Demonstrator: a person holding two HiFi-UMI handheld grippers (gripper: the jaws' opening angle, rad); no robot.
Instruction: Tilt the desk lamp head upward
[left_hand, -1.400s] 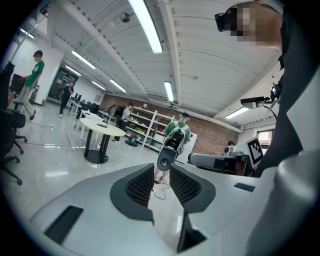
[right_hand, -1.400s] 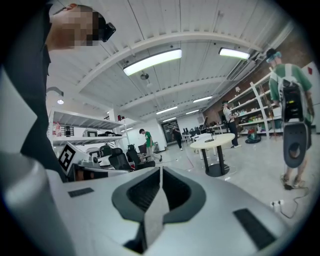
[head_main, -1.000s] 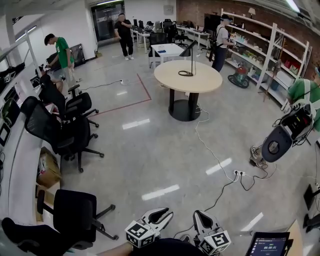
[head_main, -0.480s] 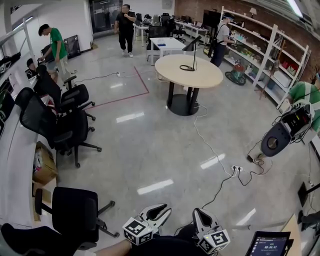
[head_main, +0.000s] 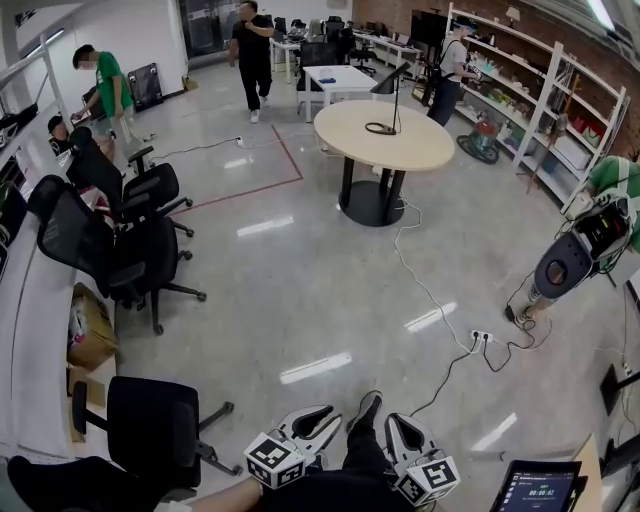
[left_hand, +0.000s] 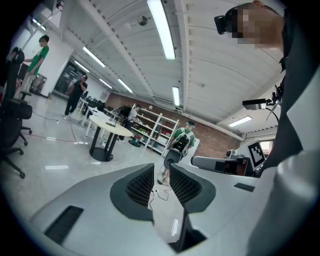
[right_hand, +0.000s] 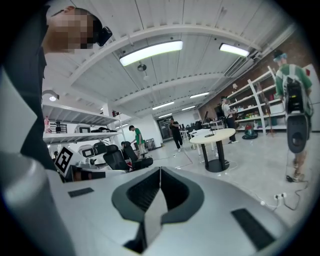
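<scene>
- Left fingers (left_hand: 141, 186): pulled in to a thin slit, nothing in it. Right fingers (right_hand: 145, 192): pads pressed together, also empty.
- Left gripper (head_main: 326, 417) and right gripper (head_main: 399, 427) both sit low at my body, pointing out over bare floor (head_main: 300, 290). My shoe (head_main: 366, 409) is between them. Neither touches anything.
- The desk lamp (head_main: 396, 104) is far across the room on the round table (head_main: 420, 150), towards its back edge. Well out of reach, so I have to walk over first.
- From here the lamp is a thin black stem on a flat ring base, with a slim bar head angled at the top. I can't make out the hinge at this range.
- Handling guess: light and top-heavy on a smooth tabletop, so it'll likely slide or tip before a stiff hinge gives.
- Grip plan: pin the base or lower stem with one gripper and take the head near its free end with the other. Lift slowly there, since that end gives the most leverage on the joint.
- The head looks narrow, so I'll open only slightly. It's probably hard and slick, so the pads need to sit square across the bar.
- A cable (head_main: 418, 285) runs from under the table to a power strip (head_main: 481, 343). I can't tell whether it's the lamp's. I'll step clear of it on the way over.
</scene>
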